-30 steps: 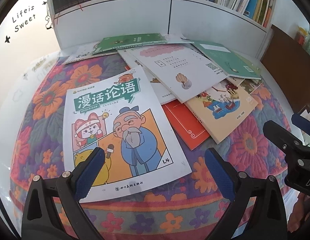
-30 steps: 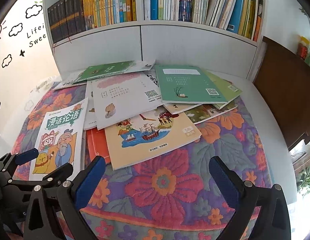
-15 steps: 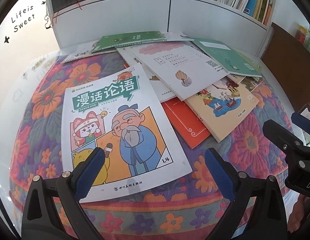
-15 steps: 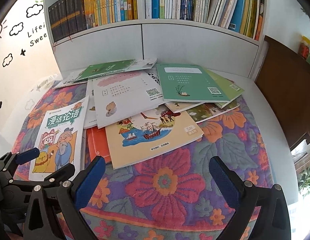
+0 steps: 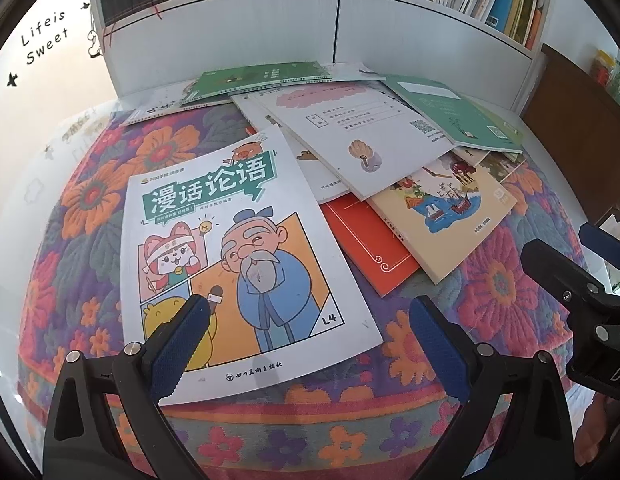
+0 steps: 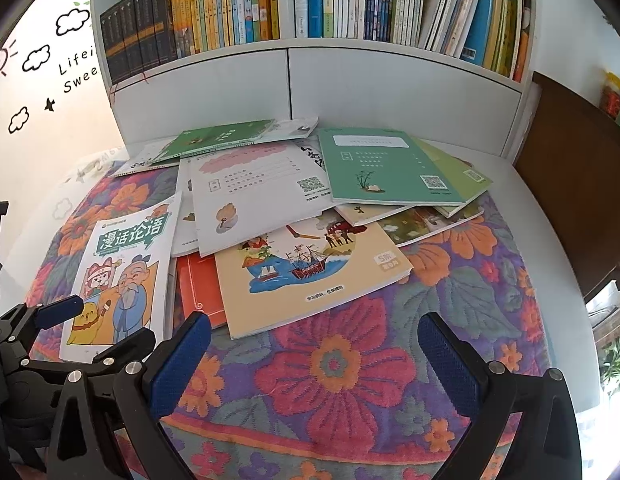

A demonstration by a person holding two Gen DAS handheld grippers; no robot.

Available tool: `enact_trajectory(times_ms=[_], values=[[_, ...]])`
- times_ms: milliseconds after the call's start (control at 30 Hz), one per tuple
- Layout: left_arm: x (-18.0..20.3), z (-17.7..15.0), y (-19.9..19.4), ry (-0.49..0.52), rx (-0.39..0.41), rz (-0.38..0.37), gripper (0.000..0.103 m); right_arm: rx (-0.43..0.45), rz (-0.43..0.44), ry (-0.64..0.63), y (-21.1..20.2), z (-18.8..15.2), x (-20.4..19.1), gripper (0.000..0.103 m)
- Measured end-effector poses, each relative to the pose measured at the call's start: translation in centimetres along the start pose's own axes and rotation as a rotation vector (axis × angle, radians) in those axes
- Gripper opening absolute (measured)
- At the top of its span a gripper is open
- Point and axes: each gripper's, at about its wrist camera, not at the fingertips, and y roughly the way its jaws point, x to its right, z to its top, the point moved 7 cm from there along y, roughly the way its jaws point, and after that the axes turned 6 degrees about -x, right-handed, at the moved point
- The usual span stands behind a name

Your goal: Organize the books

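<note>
While the books lie in a messy heap on the flowery cloth, both grippers wait with nothing in them. The left gripper has its two blue fingers spread wide, and the cartoon book lies flat right in front of it, its near edge between the fingers. The right gripper is wide open too, with the ship book just ahead of it. A red book peeks out from under the pile, between those two. I think the cartoon book comes first, since it lies on its own. To do it well, slide one finger under the near edge, pinch gently, and lift slowly so the thin cover does not bend. The bookshelf stands behind the heap.
</note>
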Motion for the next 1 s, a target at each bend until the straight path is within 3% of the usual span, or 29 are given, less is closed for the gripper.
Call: enact_trajectory(times_ms=[233, 633, 867, 1000], values=[[-0.4, 0.0, 0.3, -0.014, -0.001, 0.017, 0.099, 0.0, 0.094, 0.037, 0.6, 0.0, -0.5, 0.103], [-2.2, 1.2, -2.9, -0.048, 0.143, 0.101, 0.094, 0.094, 0.266, 0.061, -1.8, 0.7, -2.7, 0.103], [-4.6, 1.2, -5.0, -0.074, 0.16, 0.124, 0.094, 0.062, 0.32, 0.022, -3.1, 1.8, -4.5, 0.099], [-6.9, 1.5, -4.9, -0.101, 0.146, 0.128, 0.094, 0.005, 0.365, -0.003, -2.1, 2.6, -6.3, 0.089]])
